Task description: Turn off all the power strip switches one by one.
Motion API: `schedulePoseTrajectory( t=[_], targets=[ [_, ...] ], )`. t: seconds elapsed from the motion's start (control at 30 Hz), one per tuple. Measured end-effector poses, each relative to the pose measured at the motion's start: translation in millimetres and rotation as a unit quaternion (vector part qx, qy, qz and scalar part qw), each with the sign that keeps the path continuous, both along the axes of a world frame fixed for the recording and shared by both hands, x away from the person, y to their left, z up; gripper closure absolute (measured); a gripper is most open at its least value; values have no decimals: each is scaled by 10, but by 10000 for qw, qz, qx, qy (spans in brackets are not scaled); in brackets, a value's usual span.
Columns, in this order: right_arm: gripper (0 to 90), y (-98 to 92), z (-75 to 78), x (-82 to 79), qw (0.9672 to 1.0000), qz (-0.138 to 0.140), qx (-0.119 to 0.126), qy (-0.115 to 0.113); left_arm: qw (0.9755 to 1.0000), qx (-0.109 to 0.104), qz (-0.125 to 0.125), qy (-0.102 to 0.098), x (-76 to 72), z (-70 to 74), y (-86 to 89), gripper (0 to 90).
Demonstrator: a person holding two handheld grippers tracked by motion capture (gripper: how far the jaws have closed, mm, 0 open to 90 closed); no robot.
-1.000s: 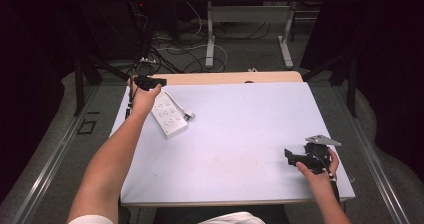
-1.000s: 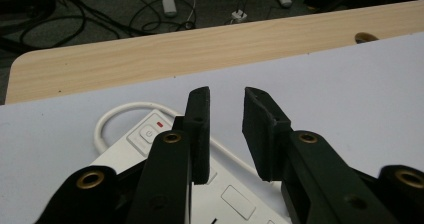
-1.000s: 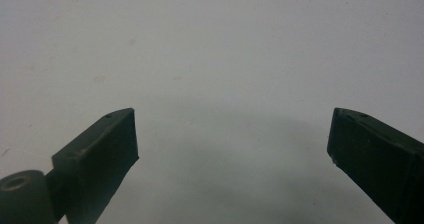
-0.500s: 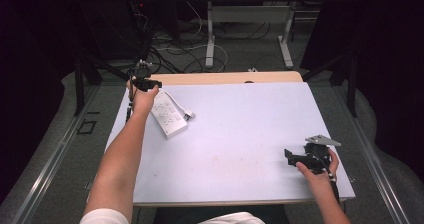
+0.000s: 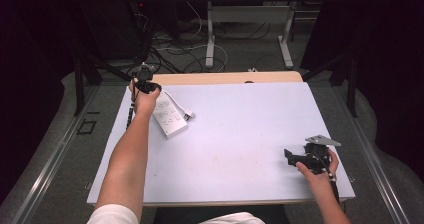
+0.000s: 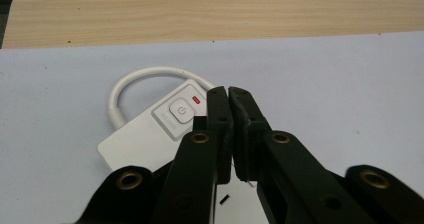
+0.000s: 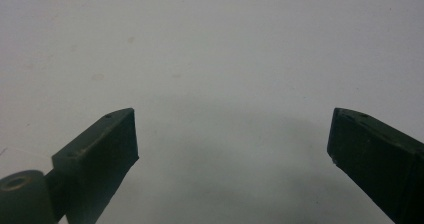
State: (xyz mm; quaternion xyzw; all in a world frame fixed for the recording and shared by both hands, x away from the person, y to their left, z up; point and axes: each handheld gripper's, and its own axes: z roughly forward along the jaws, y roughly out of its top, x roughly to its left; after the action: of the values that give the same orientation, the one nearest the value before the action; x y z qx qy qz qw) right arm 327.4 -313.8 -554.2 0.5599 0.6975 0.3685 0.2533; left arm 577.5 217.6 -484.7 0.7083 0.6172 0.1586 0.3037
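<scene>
Down at the near right corner of the pale grey-blue table [image 5: 240, 149], the right tongs [image 5: 300, 158] sit low in the person's right hand [image 5: 315, 166]. In the right gripper view, the right tongs [image 7: 232, 139] have their two black jaws wide apart, with bare table between them. A grey three-cornered plate sits on top of this gripper.

On the left side, the person's left arm [image 5: 127, 154] reaches far up toward the far left corner of the table. The left hand [image 5: 144, 100] holds the left tongs [image 5: 145, 86] there. In the left gripper view, the left tongs [image 6: 229, 96] have their jaws pressed together, and no thing can be seen between them. Their tips sit just over the end of the white plastic power strip [image 6: 160, 129] that has a round button and a small red light.

The white plastic power strip [image 5: 169, 114] lies flat near the far left corner, just beside the left hand. Its white cord [image 6: 150, 81] bends in a loop at that end.

Past the far edge of the table there is a strip of light wood [image 5: 225, 77], and then a dark floor with cables [image 5: 170, 44].
</scene>
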Motion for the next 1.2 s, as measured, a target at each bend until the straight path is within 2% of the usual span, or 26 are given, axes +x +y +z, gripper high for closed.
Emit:
schedulePoseTrajectory(
  t=[0.07, 0.13, 0.2, 0.27, 0.3, 0.37, 0.47, 0.6, 0.77, 0.8, 0.9, 1.0, 1.03, 1.07, 1.17, 1.2],
  targets=[
    [53, 4, 2, 0, 10000, -2, 6, 0, 10000, 38, 39, -5, 10, -36, -20, 900],
    [53, 2, 1, -1, 10000, -1, 10, -7, 9998, 136, -44, 131, 17, -57, -15, 900],
    [53, -3, 0, -3, 10000, -6, 8, -5, 9999, 124, 38, 95, 22, -100, -35, 900],
    [53, -8, 1, -4, 10000, -15, -5, -17, 9998, 161, 37, 146, 28, -123, -40, 900],
    [53, -10, 3, -7, 10000, -9, 2, -13, 9999, 140, 84, 40, 37, -154, -56, 900],
    [53, -10, 2, -9, 10000, -29, -8, -43, 9997, 233, 10, 100, 51, -160, -48, 900],
    [53, -15, 2, -14, 10000, -4, 19, -16, 9998, 200, 63, 12, 76, -189, -50, 900],
    [53, -19, 7, -22, 10000, -4, 31, -18, 9993, 364, 28, 24, 103, -203, -19, 900],
    [53, -18, 11, -19, 9999, 14, 107, 7, 9993, 358, 77, 8, 159, -247, 48, 900],
    [53, -8, 13, -24, 9999, 18, 164, 34, 9994, 323, 81, 13, 172, -259, 62, 900],
    [53, 8, 25, -35, 9999, 56, 126, 0, 9996, 252, 96, -7, 210, -308, 100, 900],
    [53, 22, 32, -39, 9999, 44, 163, -4, 9998, 186, 64, 56, 251, -328, 140, 900],
    [53, 28, 30, -39, 9999, 43, 160, 3, 9998, 177, 135, -4, 261, -342, 142, 900],
    [53, 28, 24, -36, 9999, 65, 134, 5, 9997, 230, 87, 71, 270, -334, 159, 900],
    [52, 29, 13, -32, 9999, 74, 117, 36, 9997, 175, 154, 26, 294, -366, 171, 900],
    [52, 31, 13, -34, 9999, 57, 121, 52, 9997, 212, 51, 125, 299, -363, 193, 900]
  ],
)
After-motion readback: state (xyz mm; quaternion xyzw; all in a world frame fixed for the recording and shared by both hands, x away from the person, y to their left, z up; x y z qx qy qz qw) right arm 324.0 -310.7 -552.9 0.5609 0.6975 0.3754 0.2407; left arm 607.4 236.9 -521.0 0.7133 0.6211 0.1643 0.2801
